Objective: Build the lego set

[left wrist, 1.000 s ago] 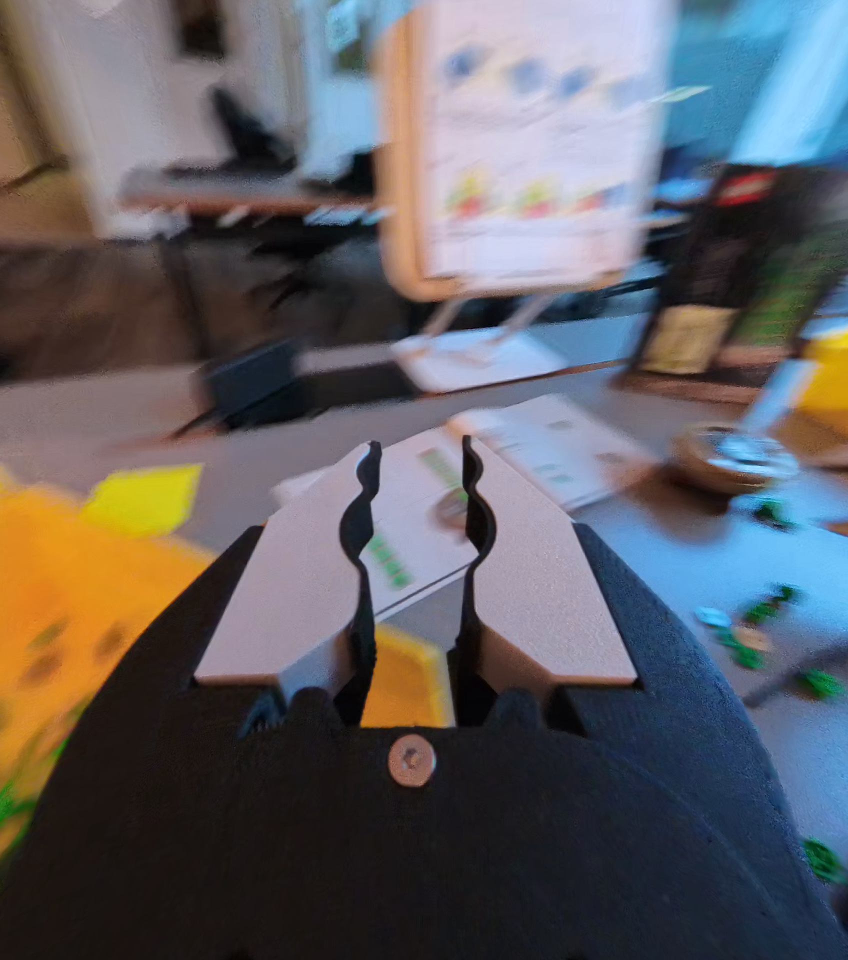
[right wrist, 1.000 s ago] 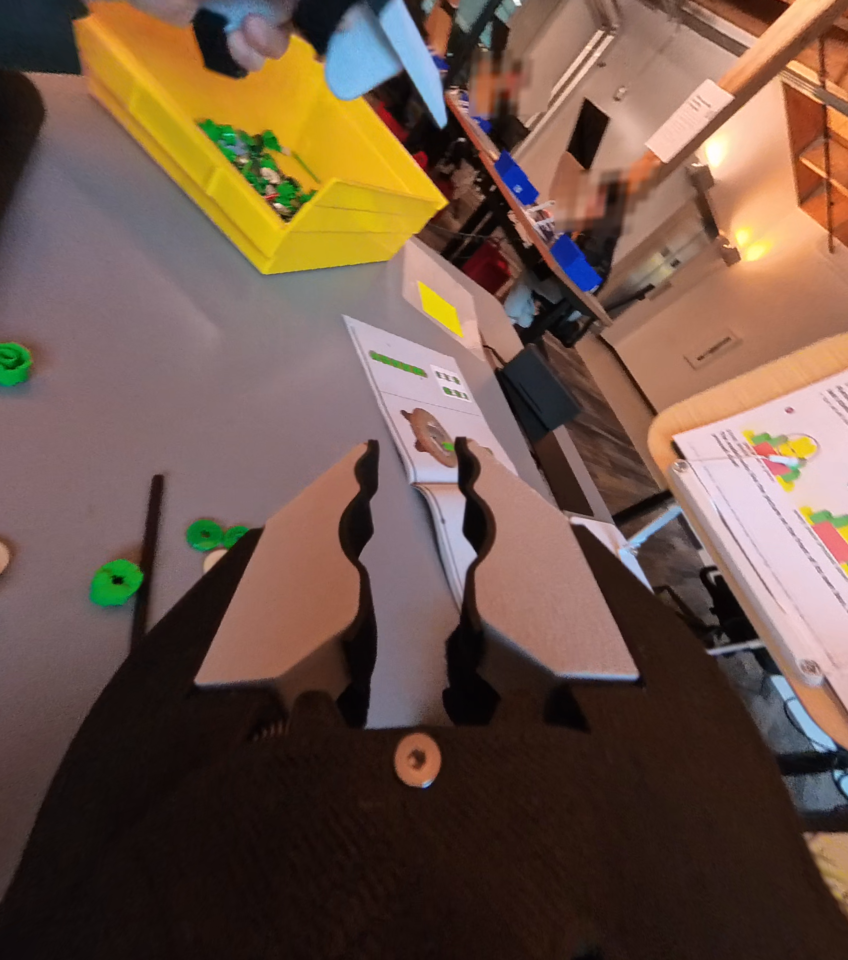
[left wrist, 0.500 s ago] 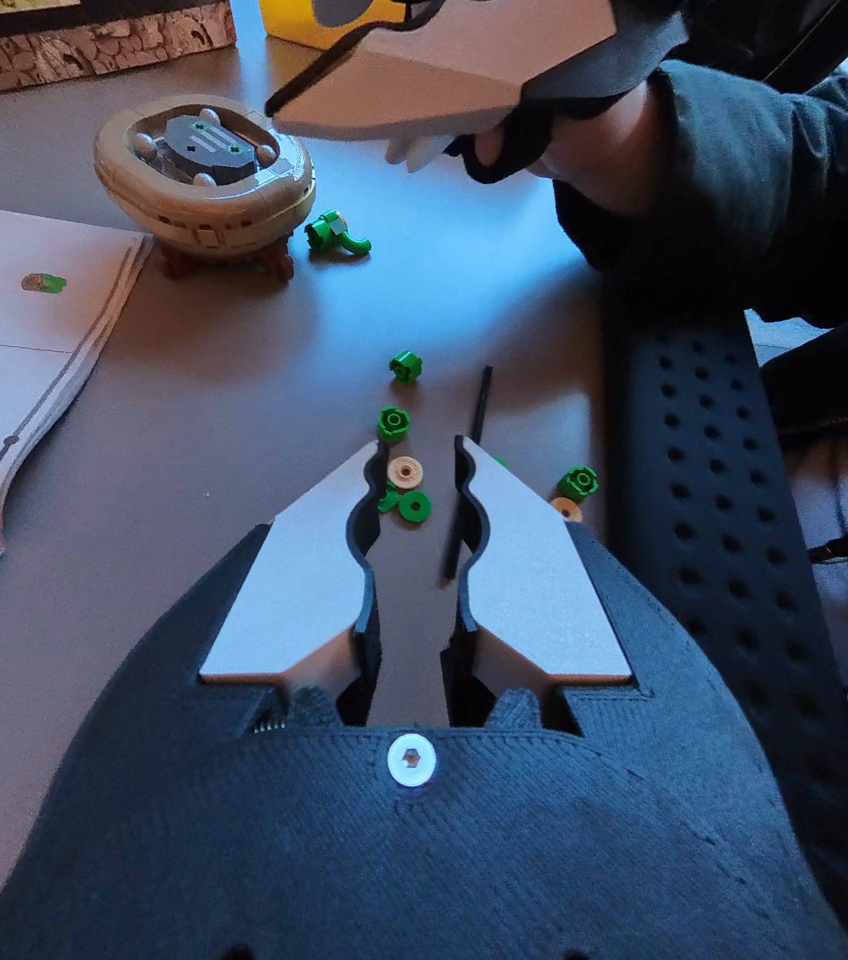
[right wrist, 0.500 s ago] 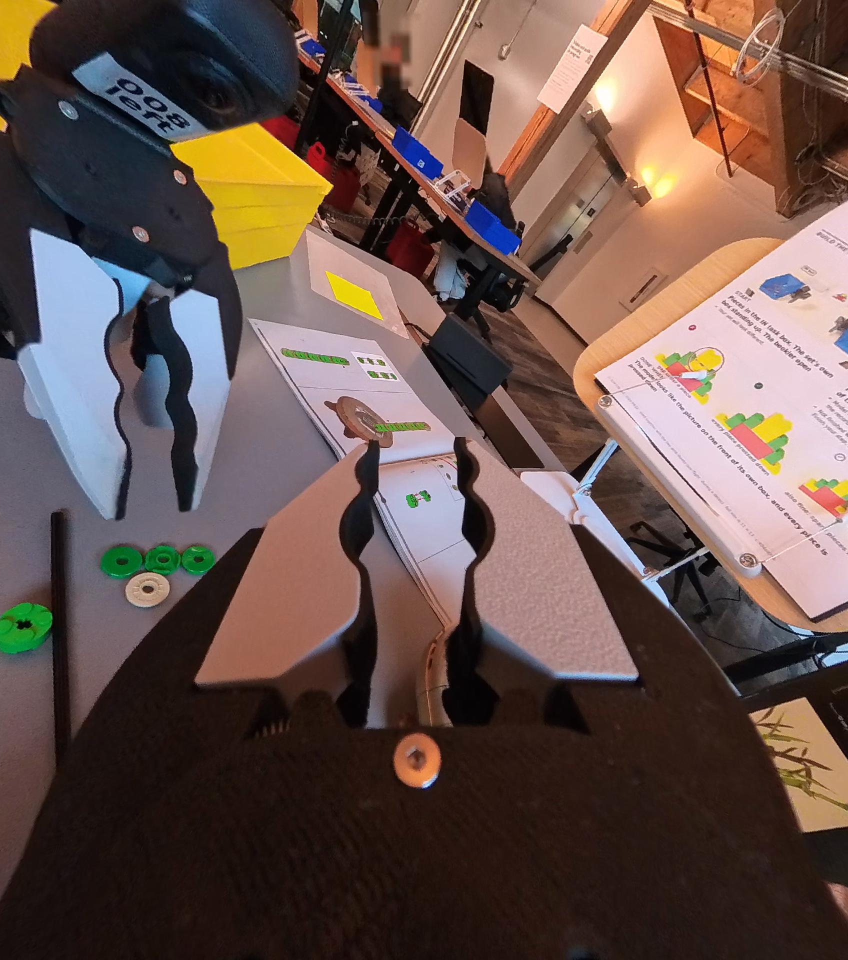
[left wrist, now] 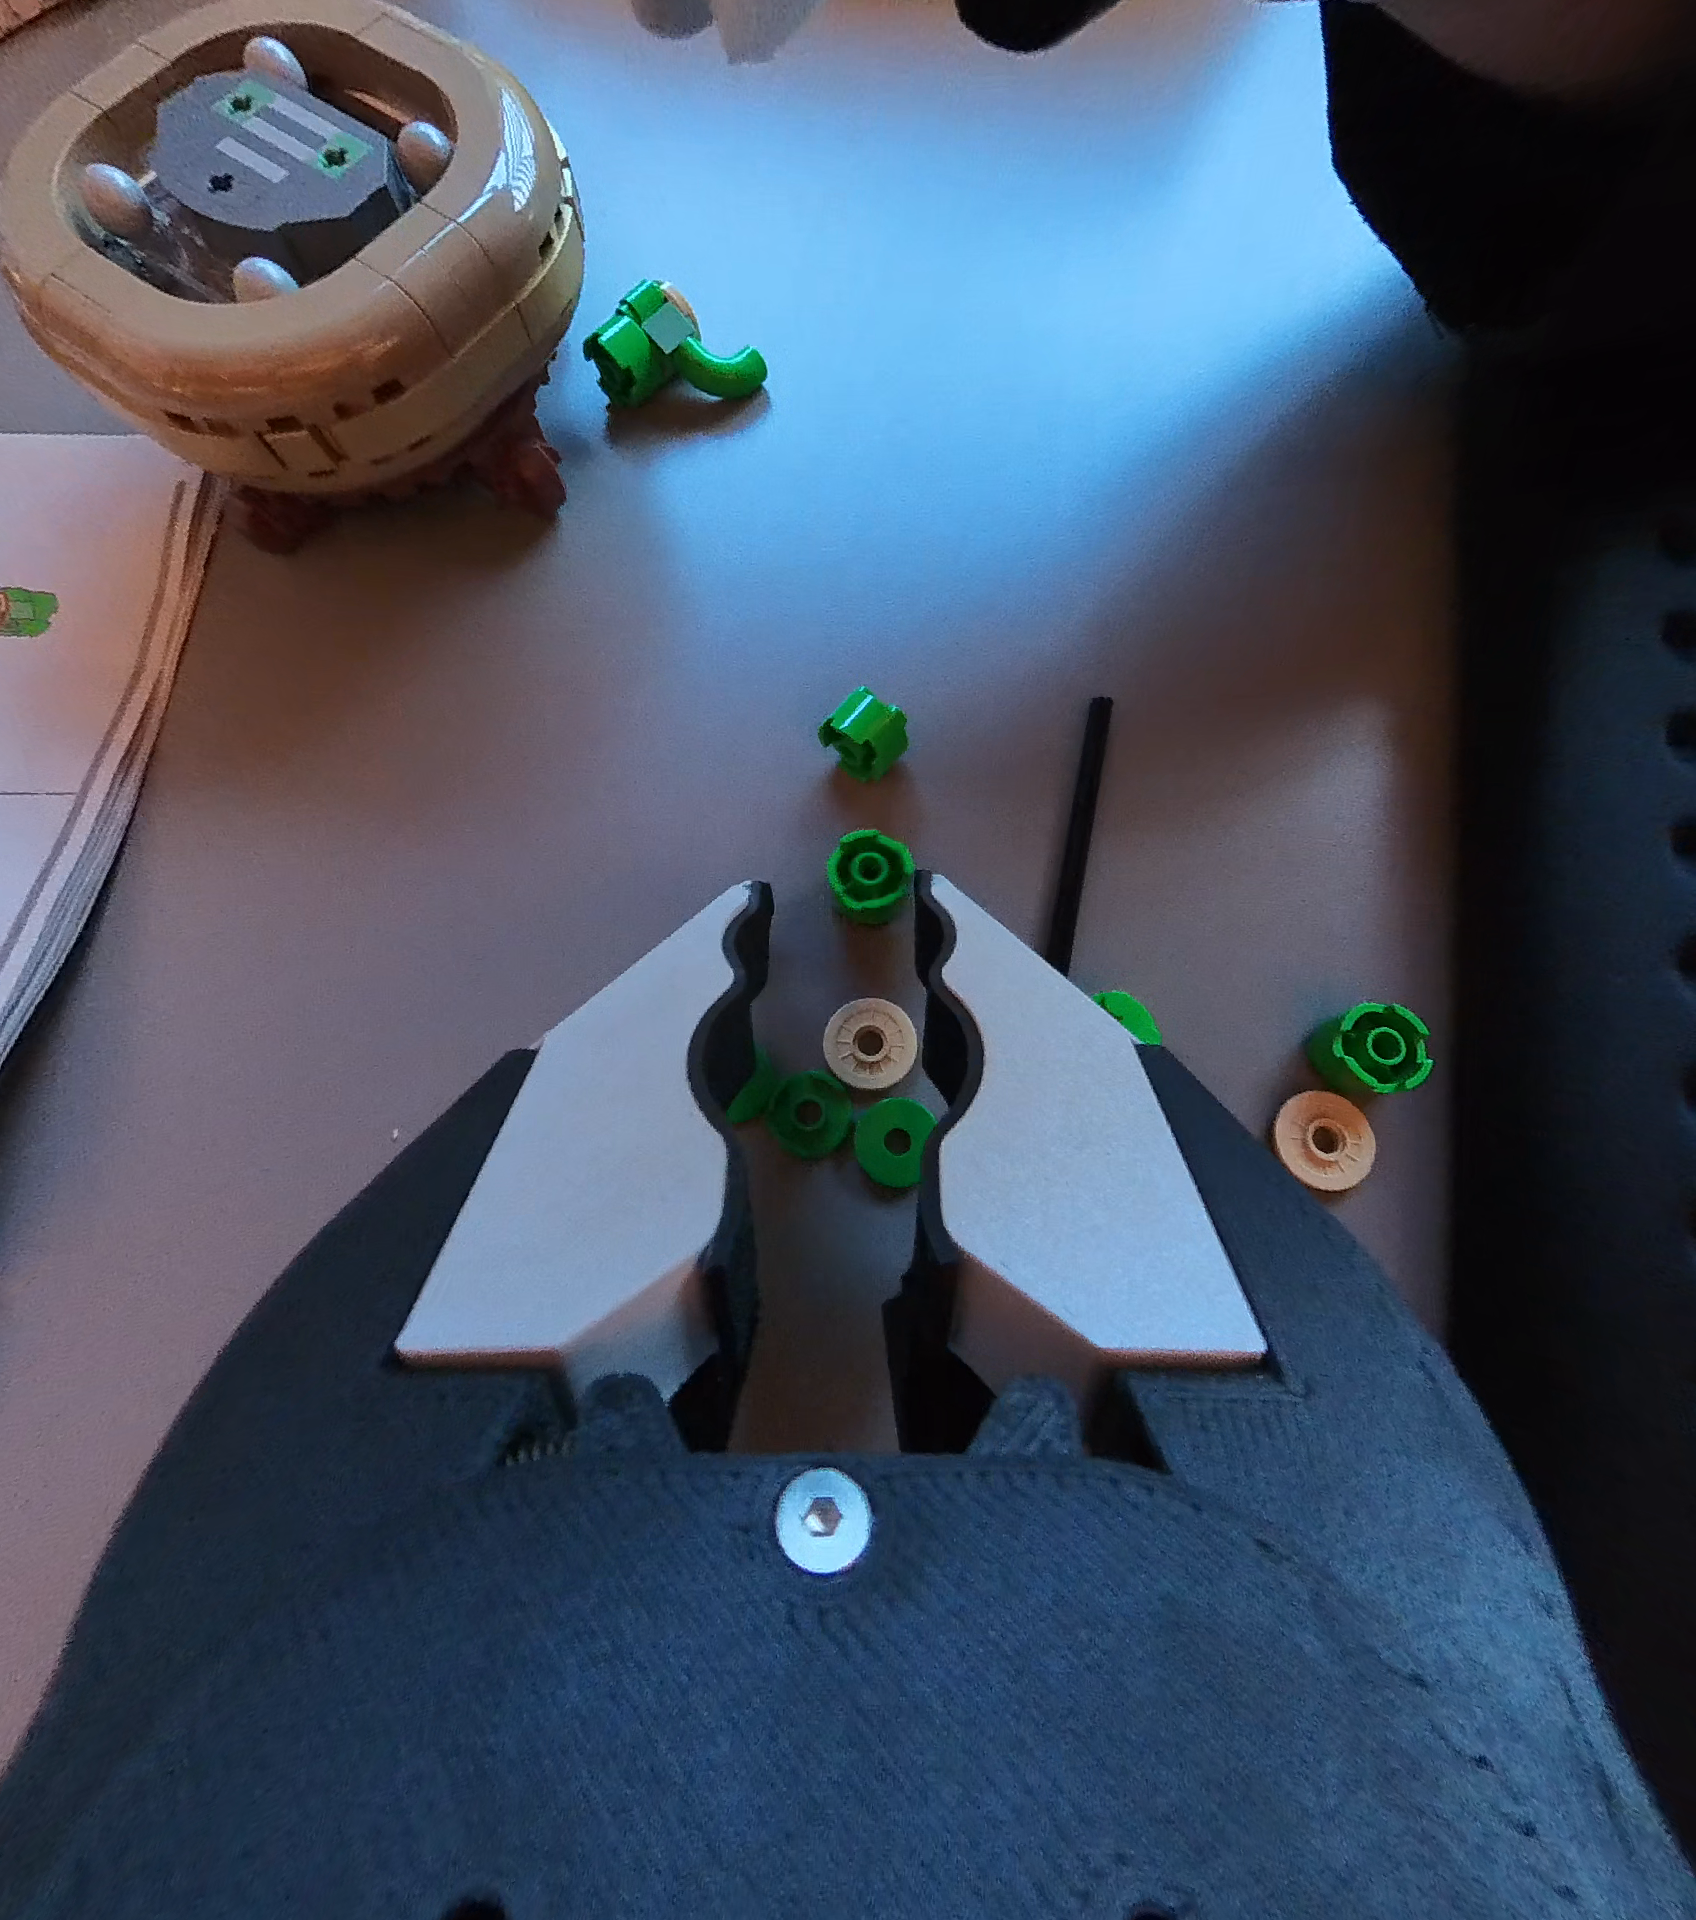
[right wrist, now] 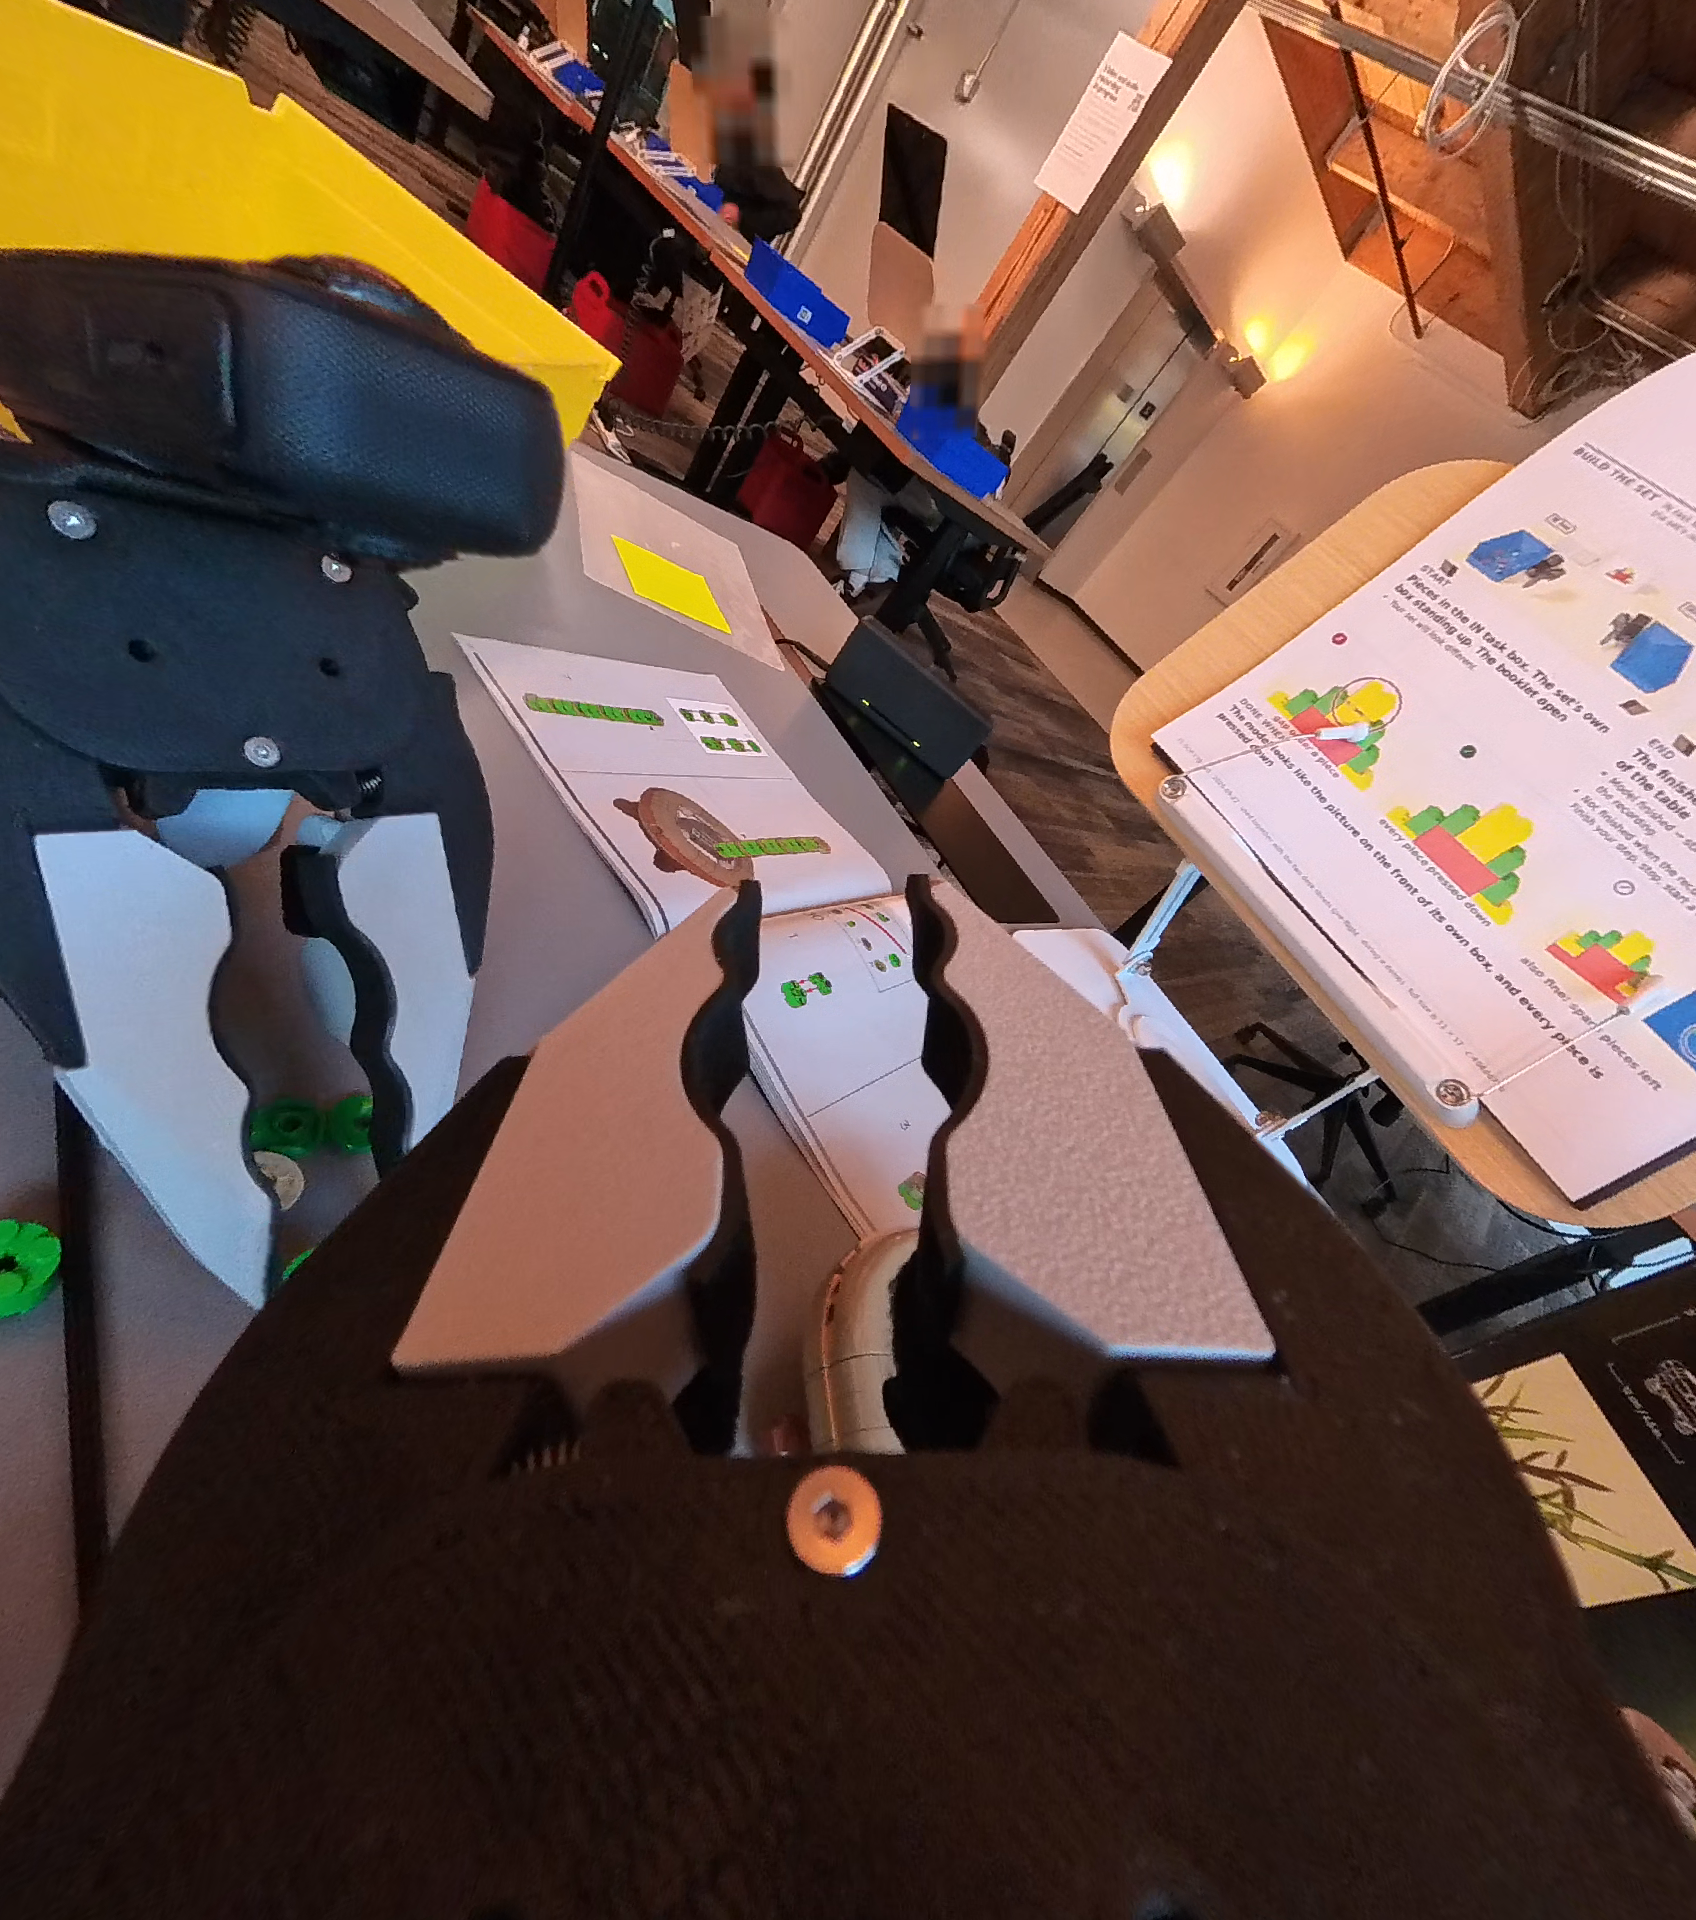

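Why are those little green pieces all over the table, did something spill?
Nothing looks spilled or broken. The loose green round pieces and tan discs lie scattered on the grey table, as parts waiting to be used. The tan bowl-shaped model stands upright. The left gripper hangs open above the pieces.

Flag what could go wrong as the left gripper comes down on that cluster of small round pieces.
1. The left gripper is open over several pieces at once: a tan round plate and green round plates lie close together between its fingers, so closing may catch two or push some aside.
2. The black rod lies right beside the right-hand finger and could be knocked and roll.
3. A green plate is partly hidden under that finger and may get pinned.
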{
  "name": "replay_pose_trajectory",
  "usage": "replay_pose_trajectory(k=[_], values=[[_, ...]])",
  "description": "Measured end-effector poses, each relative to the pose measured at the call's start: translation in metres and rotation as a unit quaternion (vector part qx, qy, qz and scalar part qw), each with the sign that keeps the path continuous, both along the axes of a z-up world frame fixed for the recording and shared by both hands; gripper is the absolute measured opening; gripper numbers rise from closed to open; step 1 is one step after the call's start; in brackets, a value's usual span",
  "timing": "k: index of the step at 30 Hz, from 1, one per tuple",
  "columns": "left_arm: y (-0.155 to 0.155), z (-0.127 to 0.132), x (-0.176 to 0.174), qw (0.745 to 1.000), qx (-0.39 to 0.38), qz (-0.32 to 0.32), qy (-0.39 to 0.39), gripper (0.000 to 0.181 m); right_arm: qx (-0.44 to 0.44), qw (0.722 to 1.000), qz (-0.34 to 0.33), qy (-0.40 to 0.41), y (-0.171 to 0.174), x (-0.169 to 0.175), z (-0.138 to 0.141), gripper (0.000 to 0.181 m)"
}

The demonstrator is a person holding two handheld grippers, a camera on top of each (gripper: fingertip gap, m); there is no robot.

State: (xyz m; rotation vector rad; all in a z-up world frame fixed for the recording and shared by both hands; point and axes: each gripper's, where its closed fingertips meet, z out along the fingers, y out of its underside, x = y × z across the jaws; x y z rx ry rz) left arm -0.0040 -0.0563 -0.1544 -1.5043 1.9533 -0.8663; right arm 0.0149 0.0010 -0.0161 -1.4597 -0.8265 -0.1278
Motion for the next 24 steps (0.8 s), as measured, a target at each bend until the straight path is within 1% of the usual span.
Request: replay_pose_trajectory(k=[3,4,7,8,10,12,14,16,17,18,21,23,24], values=[[-0.003,-0.003,0.001,1.0,-0.001,-0.009,0.007,0.023,0.0,1.0,0.001,-0.004,0.0,0.0,0.0,0.027],[-0.004,-0.004,0.001,1.0,-0.002,-0.013,0.01,0.015,0.0,1.0,0.001,-0.004,0.0,0.0,0.0,0.027],[-0.005,0.001,0.0,1.0,0.006,-0.015,-0.002,0.015,0.0,1.0,0.0,-0.005,0.0,0.002,-0.001,0.027],[-0.003,0.01,0.001,1.0,0.002,-0.009,-0.023,0.015,0.002,1.0,-0.001,-0.005,-0.001,0.003,0.0,0.026],[-0.004,0.041,0.0,0.995,-0.044,0.002,-0.089,0.015,0.011,1.0,-0.008,-0.004,-0.001,0.006,0.003,0.026],[0.0,0.082,-0.007,0.979,-0.092,0.013,-0.179,0.015,0.027,0.999,-0.016,0.005,-0.003,0.011,0.011,0.025],[0.006,0.112,-0.021,0.963,-0.094,0.017,-0.253,0.014,0.036,0.999,-0.018,0.017,-0.005,0.014,0.017,0.025],[0.009,0.134,-0.035,0.948,-0.068,0.02,-0.31,0.014,0.04,0.999,-0.026,0.02,-0.004,0.018,0.019,0.024],[0.009,0.145,-0.041,0.939,-0.067,0.018,-0.338,0.014,0.039,0.999,-0.029,0.02,-0.003,0.02,0.018,0.024],[0.008,0.157,-0.047,0.928,-0.083,0.016,-0.363,0.014,0.035,0.999,-0.029,0.021,-0.003,0.02,0.017,0.024],[0.005,0.184,-0.061,0.894,-0.183,-0.01,-0.409,0.013,0.026,0.999,-0.027,0.015,-0.001,0.017,0.011,0.024],[0.009,0.192,-0.068,0.876,-0.222,-0.014,-0.428,0.013,0.022,0.999,-0.024,0.006,0.0,0.014,0.007,0.024],[0.012,0.194,-0.07,0.871,-0.231,-0.011,-0.433,0.013,0.019,1.0,-0.022,0.002,0.0,0.013,0.005,0.024]])
